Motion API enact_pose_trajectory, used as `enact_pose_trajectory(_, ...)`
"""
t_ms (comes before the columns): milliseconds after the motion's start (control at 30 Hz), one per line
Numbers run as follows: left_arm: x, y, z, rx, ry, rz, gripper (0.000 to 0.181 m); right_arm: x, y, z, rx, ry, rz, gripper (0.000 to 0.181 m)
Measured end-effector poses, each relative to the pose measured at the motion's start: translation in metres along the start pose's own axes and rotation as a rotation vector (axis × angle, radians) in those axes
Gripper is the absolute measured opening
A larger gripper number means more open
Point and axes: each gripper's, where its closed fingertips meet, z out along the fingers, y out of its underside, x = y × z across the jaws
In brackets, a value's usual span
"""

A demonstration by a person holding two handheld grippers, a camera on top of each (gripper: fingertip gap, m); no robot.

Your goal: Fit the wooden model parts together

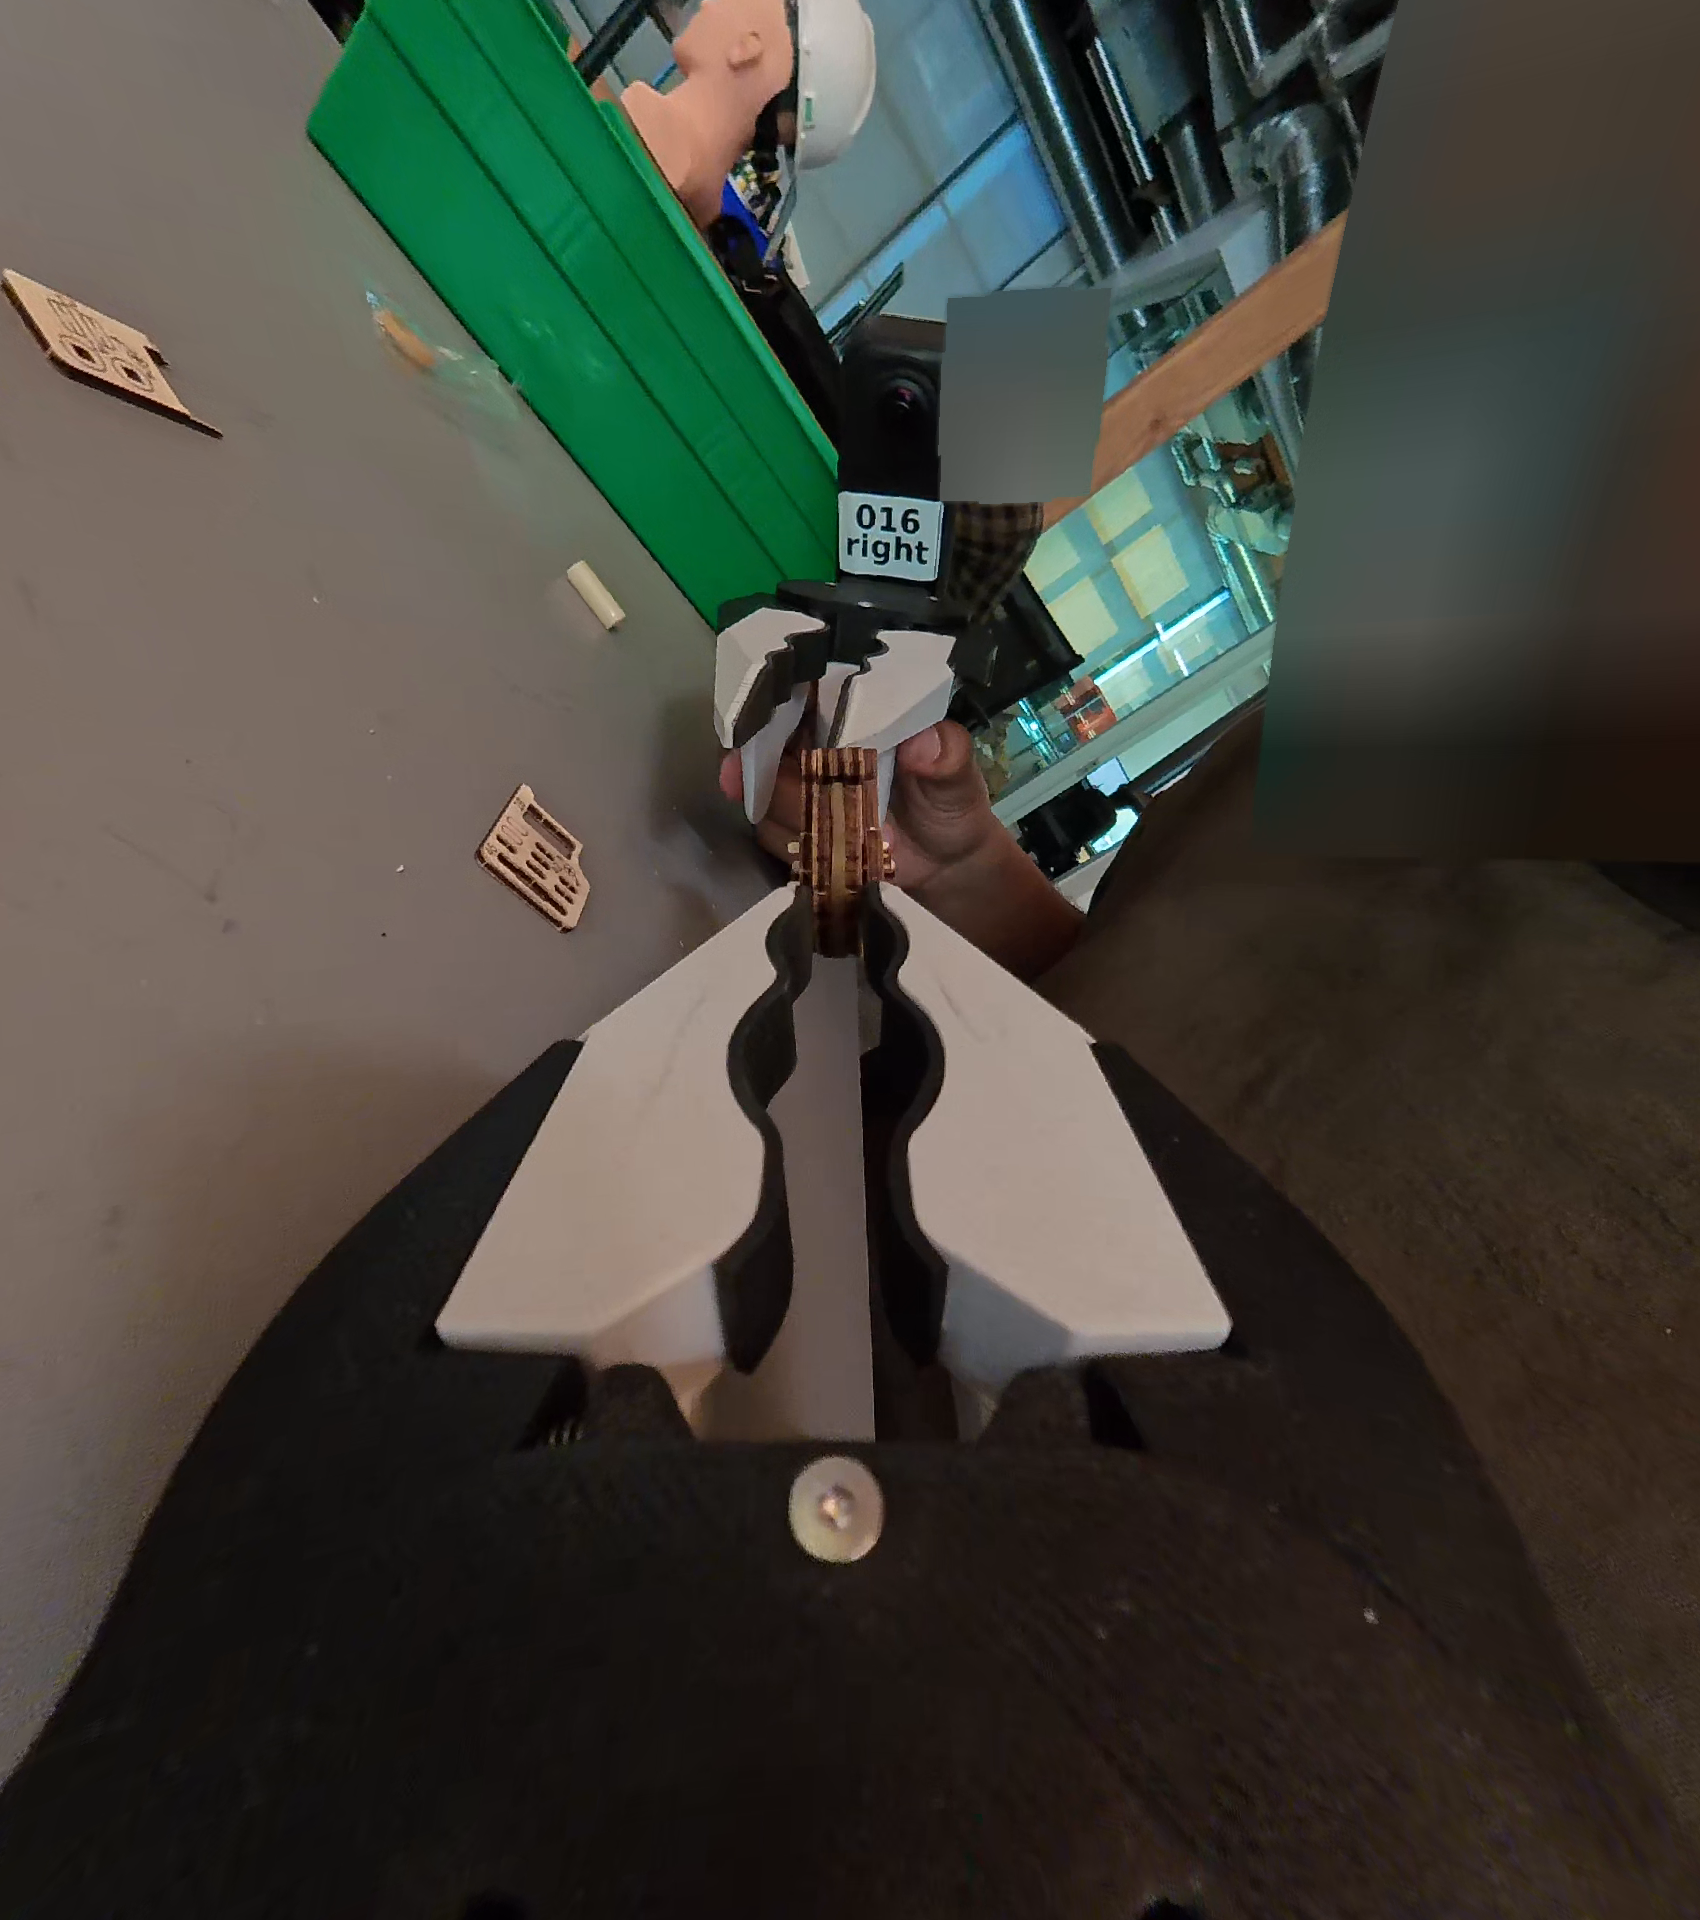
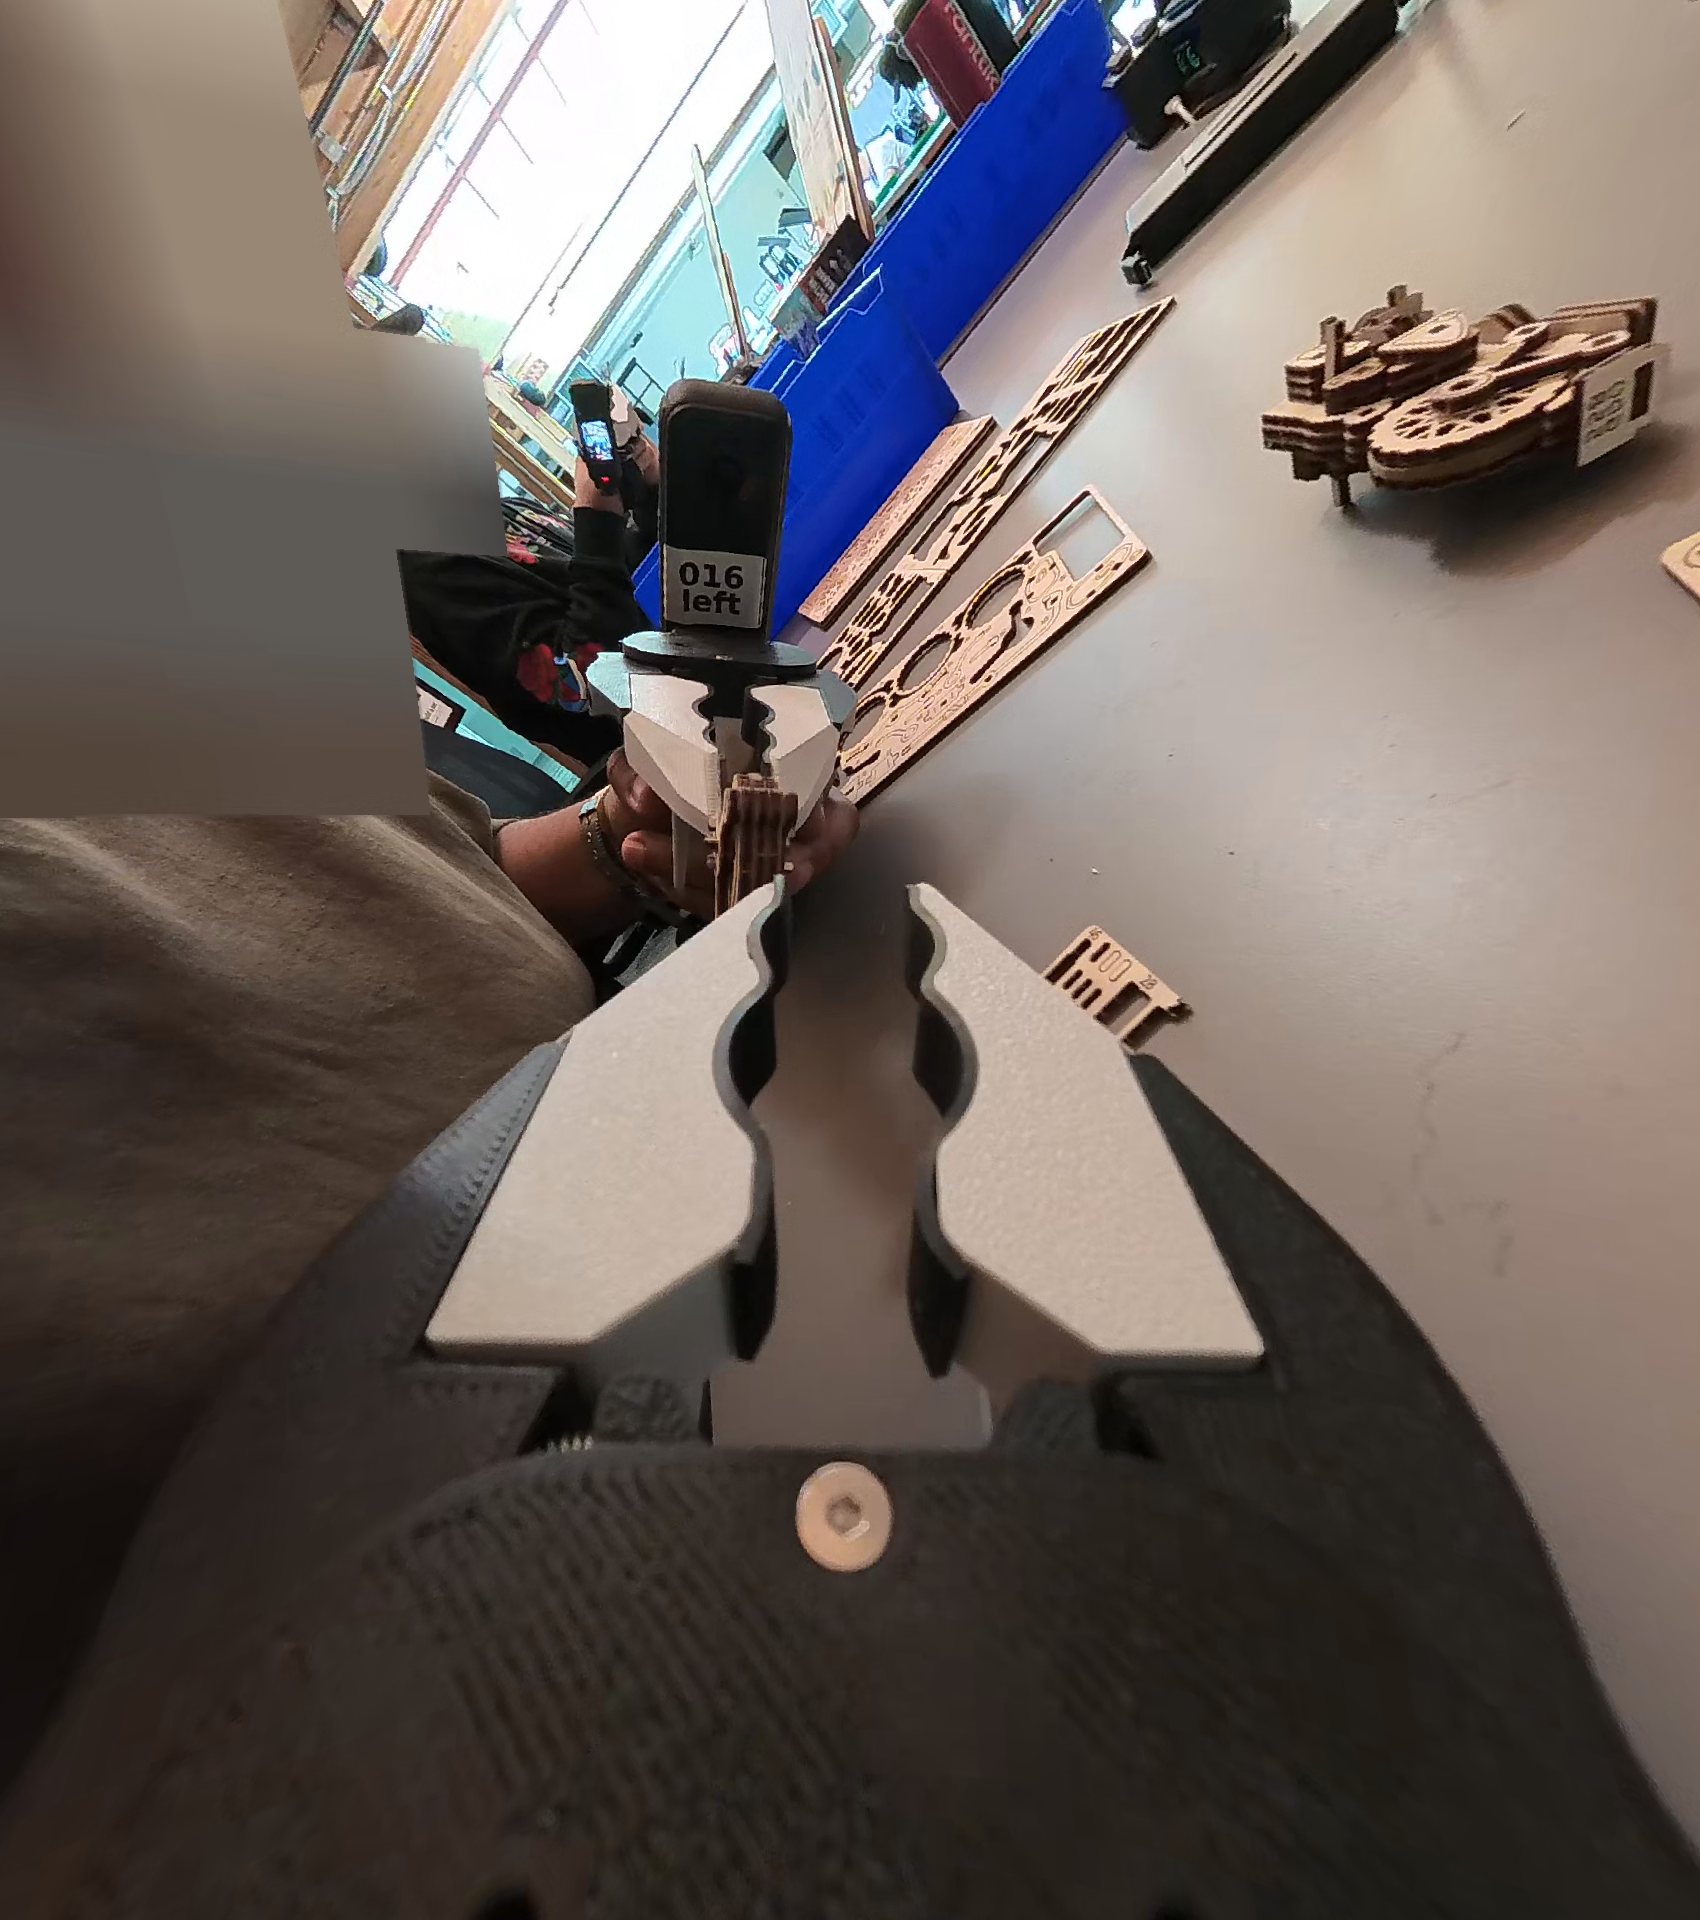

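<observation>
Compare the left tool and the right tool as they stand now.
The left tool is shut on the layered wooden piece; the right tool is open and clamps nothing. The left tool's tips nearly meet around the wood; the right tool's stand clearly apart. Both have pale fingers with dark wavy pads and face each other.

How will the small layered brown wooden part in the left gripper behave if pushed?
The layered brown wooden part looks stiff: several plywood sheets are stacked. Its thin side pegs seem fragile. Held at one end by the left gripper, it may pivot when pushed.
</observation>
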Motion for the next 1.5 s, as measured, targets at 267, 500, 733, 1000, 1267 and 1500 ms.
enact_pose_trajectory(267,-0.001,-0.006,-0.003,0.033,0.026,-0.053,0.005,0.0,-0.001,0.0,0.005,-0.007,0.011,0.02)
enact_pose_trajectory(500,-0.002,-0.009,-0.005,0.051,0.036,-0.078,0.005,0.0,-0.001,0.0,0.007,-0.009,0.014,0.02)
enact_pose_trajectory(733,-0.002,-0.01,-0.006,0.058,0.042,-0.091,0.005,0.001,-0.003,-0.001,0.016,-0.01,0.018,0.02)
enact_pose_trajectory(1000,-0.003,-0.016,-0.01,0.093,0.06,-0.123,0.005,0.002,-0.003,-0.001,0.016,-0.011,0.021,0.02)
enact_pose_trajectory(1267,-0.005,-0.017,-0.01,0.099,0.053,-0.137,0.005,0.002,-0.004,0.0,0.015,-0.013,0.023,0.02)
enact_pose_trajectory(1500,-0.012,-0.018,-0.01,0.101,0.024,-0.166,0.005,0.001,-0.006,-0.001,0.027,-0.021,0.014,0.022)
